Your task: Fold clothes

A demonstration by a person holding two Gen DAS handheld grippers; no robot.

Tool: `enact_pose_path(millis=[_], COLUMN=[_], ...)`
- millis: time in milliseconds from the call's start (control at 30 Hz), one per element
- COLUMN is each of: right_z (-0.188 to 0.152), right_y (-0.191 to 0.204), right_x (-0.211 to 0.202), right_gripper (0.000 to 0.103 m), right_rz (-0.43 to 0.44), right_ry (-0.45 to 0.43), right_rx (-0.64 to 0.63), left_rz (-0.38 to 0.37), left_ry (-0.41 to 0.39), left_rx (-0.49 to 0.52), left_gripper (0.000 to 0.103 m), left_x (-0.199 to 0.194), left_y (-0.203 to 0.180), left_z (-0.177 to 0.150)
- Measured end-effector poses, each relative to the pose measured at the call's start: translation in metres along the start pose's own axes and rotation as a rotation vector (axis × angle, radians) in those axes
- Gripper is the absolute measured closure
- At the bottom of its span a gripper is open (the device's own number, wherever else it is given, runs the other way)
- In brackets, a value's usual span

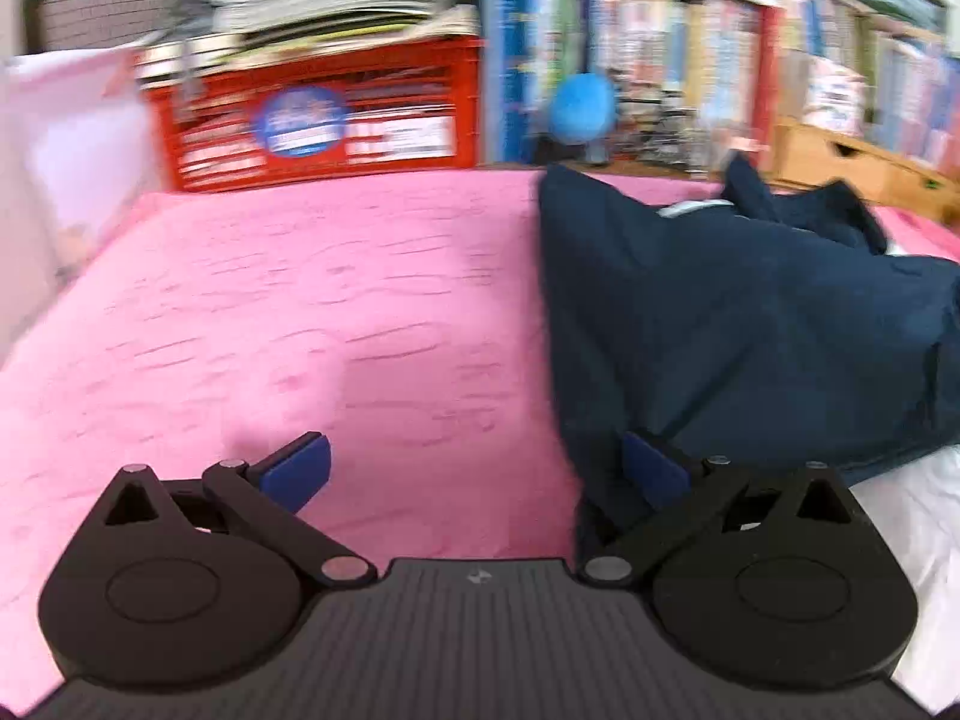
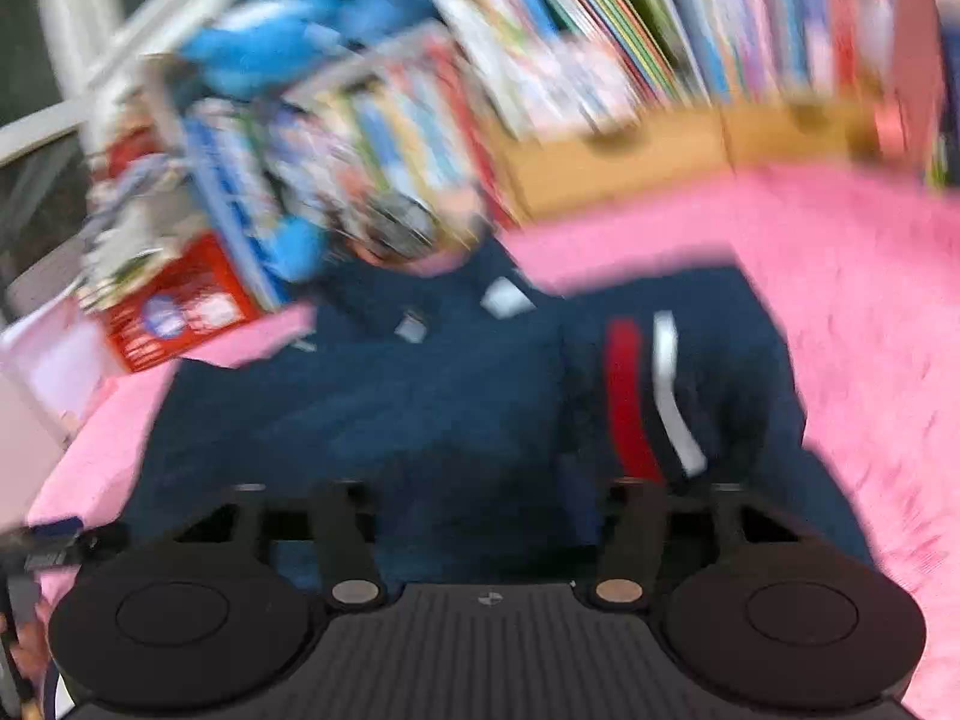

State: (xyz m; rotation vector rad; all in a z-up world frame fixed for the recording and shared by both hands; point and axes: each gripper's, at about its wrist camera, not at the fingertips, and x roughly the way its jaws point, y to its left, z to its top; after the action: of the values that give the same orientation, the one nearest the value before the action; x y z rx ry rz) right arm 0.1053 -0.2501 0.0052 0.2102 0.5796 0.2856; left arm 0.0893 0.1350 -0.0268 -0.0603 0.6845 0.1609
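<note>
A navy garment lies crumpled on the right half of a pink bedspread. My left gripper hovers low over the spread, open, its blue pads far apart. The right-hand pad stands over the garment's left edge and nothing is pinched. In the blurred right wrist view the same navy garment fills the middle, with a red and a white stripe on a folded part. My right gripper is above it, its arms spread wide and open. The fingertips are lost against the dark cloth.
A red crate under stacked magazines stands at the bed's far edge, with full bookshelves and a wooden drawer box beside it. White fabric shows at the near right. A dark tool and a hand sit at the right view's lower left.
</note>
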Motion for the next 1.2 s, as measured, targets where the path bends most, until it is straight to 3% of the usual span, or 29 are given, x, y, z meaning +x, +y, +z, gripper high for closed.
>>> enact_pose_path(millis=[33, 67, 200, 300, 433, 567, 667, 833, 1200], right_z=[-0.003, -0.009, -0.043, -0.079, -0.132, -0.178, -0.198, -0.209, -0.217], right_y=[0.011, 0.018, 0.023, 0.019, 0.02, 0.027, 0.036, 0.038, 0.046], right_x=[-0.019, -0.039, -0.116, -0.159, -0.191, -0.193, -0.197, -0.2, -0.183], right_gripper=[0.013, 0.008, 0.002, 0.0, 0.0, 0.0, 0.0, 0.0, 0.0], right_rz=[0.0, -0.011, -0.011, -0.019, -0.056, -0.085, -0.091, -0.05, -0.05], right_ry=[-0.048, -0.095, -0.194, -0.179, -0.084, 0.058, 0.071, 0.1, 0.16], right_rx=[-0.051, -0.092, -0.176, -0.217, -0.308, -0.341, -0.345, -0.278, -0.303], left_rz=[0.021, 0.018, -0.069, -0.157, -0.267, -0.298, -0.279, -0.241, -0.235], left_ry=[-0.015, -0.042, -0.111, -0.116, -0.044, 0.062, 0.123, 0.192, 0.247], left_rx=[-0.012, -0.017, 0.002, 0.044, 0.092, 0.107, 0.145, 0.194, 0.18], left_gripper=[0.0, 0.0, 0.0, 0.0, 0.0, 0.0, 0.0, 0.0, 0.0], left_x=[-0.014, -0.031, -0.095, -0.133, -0.161, -0.171, -0.176, -0.173, -0.16], left_y=[0.002, 0.002, -0.003, -0.018, -0.043, -0.071, -0.089, -0.103, -0.101], left_z=[0.0, -0.001, -0.019, -0.05, -0.1, -0.14, -0.16, -0.183, -0.192])
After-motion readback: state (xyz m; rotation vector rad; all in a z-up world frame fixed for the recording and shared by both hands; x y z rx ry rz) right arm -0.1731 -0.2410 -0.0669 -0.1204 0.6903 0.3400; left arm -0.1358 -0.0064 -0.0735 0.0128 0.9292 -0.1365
